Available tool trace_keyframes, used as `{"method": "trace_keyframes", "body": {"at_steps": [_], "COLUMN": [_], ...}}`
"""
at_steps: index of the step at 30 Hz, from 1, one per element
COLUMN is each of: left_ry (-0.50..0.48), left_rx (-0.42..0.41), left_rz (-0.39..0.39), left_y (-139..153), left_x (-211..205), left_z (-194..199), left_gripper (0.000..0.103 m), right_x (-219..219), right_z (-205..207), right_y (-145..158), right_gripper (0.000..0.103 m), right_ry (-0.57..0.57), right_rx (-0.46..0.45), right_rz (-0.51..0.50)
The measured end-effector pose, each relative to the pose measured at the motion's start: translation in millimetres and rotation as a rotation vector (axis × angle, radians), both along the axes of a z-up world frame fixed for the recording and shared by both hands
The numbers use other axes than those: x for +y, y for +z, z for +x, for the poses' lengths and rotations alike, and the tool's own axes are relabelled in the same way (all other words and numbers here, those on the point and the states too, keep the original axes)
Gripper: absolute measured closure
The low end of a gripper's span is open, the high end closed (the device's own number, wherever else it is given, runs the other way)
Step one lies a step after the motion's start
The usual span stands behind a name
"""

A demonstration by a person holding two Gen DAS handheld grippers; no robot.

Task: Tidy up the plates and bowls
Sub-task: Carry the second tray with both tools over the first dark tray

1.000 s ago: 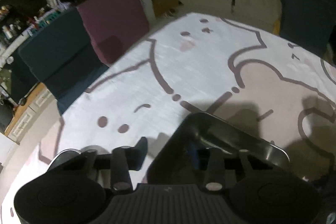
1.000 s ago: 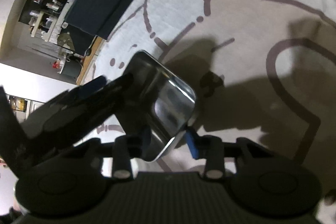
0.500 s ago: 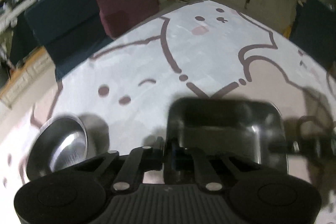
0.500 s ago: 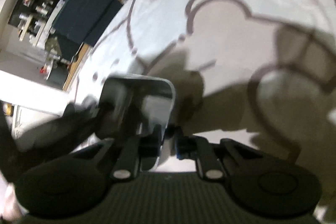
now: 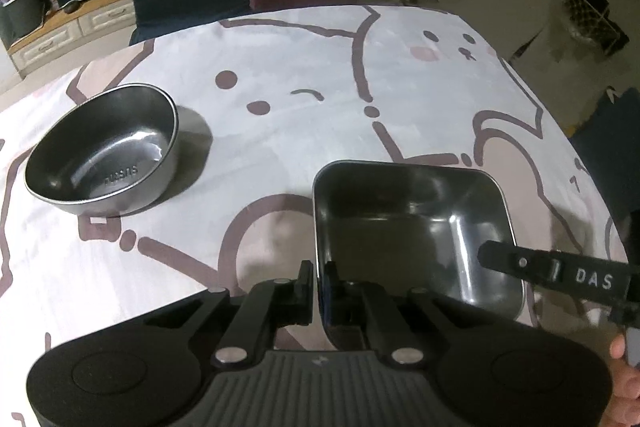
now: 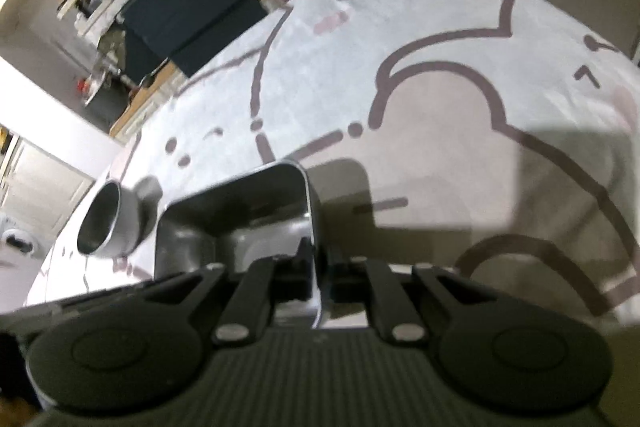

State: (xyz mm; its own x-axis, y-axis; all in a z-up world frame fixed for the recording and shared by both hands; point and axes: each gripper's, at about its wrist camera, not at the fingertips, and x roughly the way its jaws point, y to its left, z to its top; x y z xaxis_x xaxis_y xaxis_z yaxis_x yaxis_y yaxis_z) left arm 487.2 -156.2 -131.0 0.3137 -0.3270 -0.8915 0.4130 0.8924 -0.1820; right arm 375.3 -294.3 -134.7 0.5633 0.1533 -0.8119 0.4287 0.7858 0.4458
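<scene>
So the square tray (image 5: 412, 227) is pinched on 2 opposite walls at once: the left gripper (image 5: 318, 285) is clamped on its left wall, the right gripper (image 6: 319, 269) on its right wall, both jaws closed down narrow on thin metal. A two-sided grip like that is probably picked so the tray stays level when carried. Whether it's lifted off the cloth (image 5: 304, 67) can't be told. The round bowl (image 5: 104, 155) is sat apart to the left, upright, empty. Nothing is parked between them, so a path to the bowl looks open. The right tool's arm (image 5: 560, 273) is seen crossing the tray's near corner.
</scene>
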Motion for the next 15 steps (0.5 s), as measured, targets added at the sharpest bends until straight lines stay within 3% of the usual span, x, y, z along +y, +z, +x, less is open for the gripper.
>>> {"method": "trace_keyframes", "body": {"at_steps": [8, 15], "left_ry": [0.058, 0.089], "left_rx": [-0.002, -0.082], "left_rz": [-0.039, -0.058], "left_y": [6, 51], "left_x": [6, 20], "left_z": [-4, -24], "left_gripper": [0.101, 0.101], "right_x": [9, 17], "right_z": [5, -4], "right_y": [10, 42], "right_gripper": [0.097, 0.097], "right_ry": [0.091, 0.150], "right_rx": [-0.021, -0.103], "right_rz": [-0.100, -0.148]}}
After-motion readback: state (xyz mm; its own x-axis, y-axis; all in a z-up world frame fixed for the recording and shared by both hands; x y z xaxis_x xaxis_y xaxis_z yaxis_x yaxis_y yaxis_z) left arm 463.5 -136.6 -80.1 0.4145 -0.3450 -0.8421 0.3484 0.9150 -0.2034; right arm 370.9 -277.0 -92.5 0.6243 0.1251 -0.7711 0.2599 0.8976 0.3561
